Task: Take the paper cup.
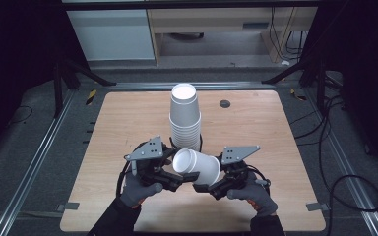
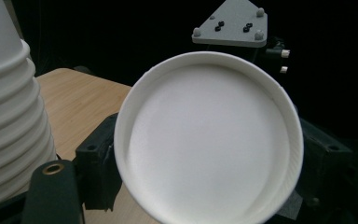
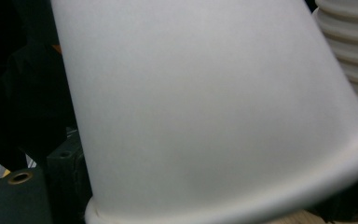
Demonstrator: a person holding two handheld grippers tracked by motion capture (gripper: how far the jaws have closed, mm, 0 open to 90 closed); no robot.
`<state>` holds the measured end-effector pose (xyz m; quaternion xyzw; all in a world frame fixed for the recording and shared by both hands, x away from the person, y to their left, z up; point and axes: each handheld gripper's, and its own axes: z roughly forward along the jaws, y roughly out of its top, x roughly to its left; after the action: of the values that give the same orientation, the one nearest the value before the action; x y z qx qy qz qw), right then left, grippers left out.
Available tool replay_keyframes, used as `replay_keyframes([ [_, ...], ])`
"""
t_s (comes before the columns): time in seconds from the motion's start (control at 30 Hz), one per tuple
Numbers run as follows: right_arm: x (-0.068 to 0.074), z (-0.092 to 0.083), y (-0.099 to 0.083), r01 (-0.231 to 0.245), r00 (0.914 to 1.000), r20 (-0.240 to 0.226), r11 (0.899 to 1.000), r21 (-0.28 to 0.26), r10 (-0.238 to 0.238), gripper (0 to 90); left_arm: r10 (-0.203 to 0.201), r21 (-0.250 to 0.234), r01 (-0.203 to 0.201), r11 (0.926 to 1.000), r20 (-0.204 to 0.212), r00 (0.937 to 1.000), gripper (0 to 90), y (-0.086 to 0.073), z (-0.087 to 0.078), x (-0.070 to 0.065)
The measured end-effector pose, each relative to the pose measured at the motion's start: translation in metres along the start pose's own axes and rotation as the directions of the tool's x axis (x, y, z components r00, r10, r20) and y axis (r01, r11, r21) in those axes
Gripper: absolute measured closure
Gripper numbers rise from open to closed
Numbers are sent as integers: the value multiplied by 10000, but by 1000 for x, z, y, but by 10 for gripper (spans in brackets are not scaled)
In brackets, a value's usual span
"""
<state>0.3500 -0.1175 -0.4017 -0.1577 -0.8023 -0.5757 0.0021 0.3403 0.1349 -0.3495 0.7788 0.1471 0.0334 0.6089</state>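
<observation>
A single white paper cup (image 1: 198,167) lies on its side just above the table (image 1: 128,123), mouth toward the left. My left gripper (image 1: 177,178) reaches in from the left. In the left gripper view its black fingers (image 2: 98,163) flank the round rim of the cup (image 2: 209,140) and press on it. From the right comes my right gripper (image 1: 203,186), at the cup's narrow end. In the right gripper view the cup's wall (image 3: 205,102) sits close, with one of the fingers (image 3: 65,161) against its edge and the other hidden. A tall stack of white cups (image 1: 185,118) stands just behind.
The stack of cups rises at the edge of both gripper views (image 2: 9,116) (image 3: 349,56). A small dark round disc (image 1: 225,103) lies on the table at the back right. Bare wood spreads to the left and right of the hands.
</observation>
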Motion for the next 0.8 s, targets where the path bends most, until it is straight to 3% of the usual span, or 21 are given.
replay_keyframes([
  [0.3, 0, -1, 1, 39, 10000, 38, 9997, -256, -38, 66, -63, 82, 61, 9999, 161, 9999, 225, 0, 0, 1],
  [0.4, 2, -2, 2, 248, 9995, 180, 9993, -274, -243, 36, -128, 160, 123, 9998, 305, 9995, 226, 0, 0, 1],
  [0.6, 4, -2, 5, 409, 9990, 202, 9988, -269, -404, 44, -129, 524, 112, 9986, 336, 9994, 227, -3, 5, 1],
  [0.8, 4, -2, 5, 503, 9987, 48, 9987, -115, -503, 75, -181, 416, 163, 9990, 422, 9989, 230, -3, 6, 2],
])
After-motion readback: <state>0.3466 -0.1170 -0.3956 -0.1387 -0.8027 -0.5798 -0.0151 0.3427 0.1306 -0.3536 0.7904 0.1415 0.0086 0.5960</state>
